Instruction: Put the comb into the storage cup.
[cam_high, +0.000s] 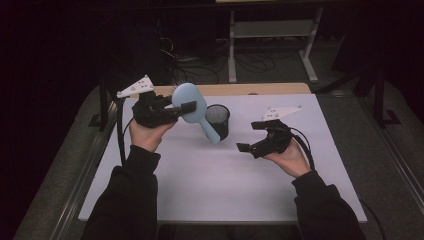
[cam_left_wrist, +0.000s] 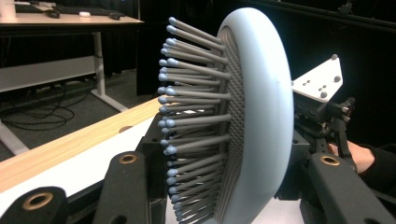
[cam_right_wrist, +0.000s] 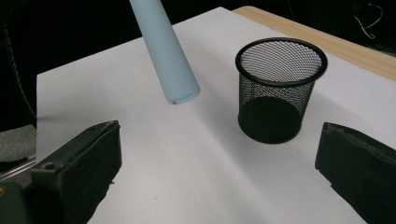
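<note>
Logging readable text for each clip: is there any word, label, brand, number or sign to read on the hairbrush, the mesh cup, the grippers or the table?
None can be read.
Pale blue plastic hairbrush: plain, no marking.
Black wire-mesh cup: no label.
White table top: blank.
Left gripper and right gripper: their grey three-cornered plates carry only screw heads, no lettering.
Items on the far desk in the left gripper view: too small to read.

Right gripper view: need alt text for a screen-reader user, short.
A pale blue plastic hairbrush handle hangs tilted above the white tabletop, its end clear of the surface, beside an empty black wire-mesh cup standing upright. The right gripper frames the bottom of the view, jaws wide apart and holding nothing.
</note>
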